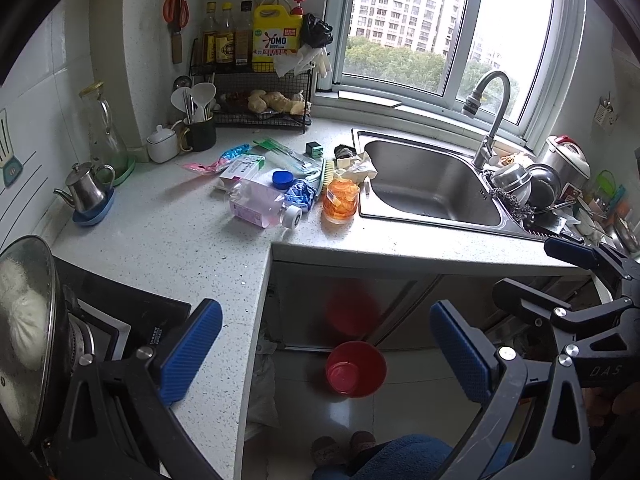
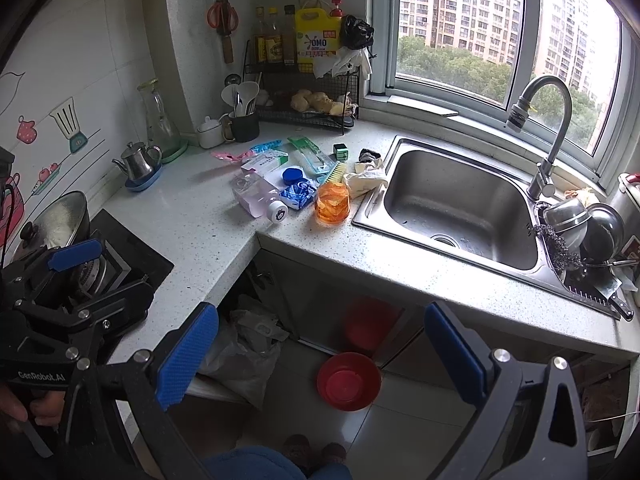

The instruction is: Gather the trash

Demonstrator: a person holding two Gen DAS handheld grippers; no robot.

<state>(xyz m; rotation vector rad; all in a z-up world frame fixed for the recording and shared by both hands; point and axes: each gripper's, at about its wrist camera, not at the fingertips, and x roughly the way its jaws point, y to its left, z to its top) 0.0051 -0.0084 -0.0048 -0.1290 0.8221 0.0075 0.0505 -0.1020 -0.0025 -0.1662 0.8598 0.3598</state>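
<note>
Left wrist view shows both grippers, left gripper (image 1: 326,354) and right gripper (image 2: 320,354), wide open and empty, so pinch the light, squashy pink bottle (image 1: 262,206) around its middle.

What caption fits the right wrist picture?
Open right gripper above red plastic bin; trash pile beside steel sink.

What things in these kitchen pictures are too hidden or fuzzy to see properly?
- Small print on the pink bottle: too small in both views.
- Inside the covered pot, left wrist view: steamy lid and frame edge hide it.
- Sink drain: left wrist view hides it behind the near wall; only the right shows it.
- Stuff under the counter: shadowed, behind the right gripper finger.
- Red bucket contents: unclear.
</note>
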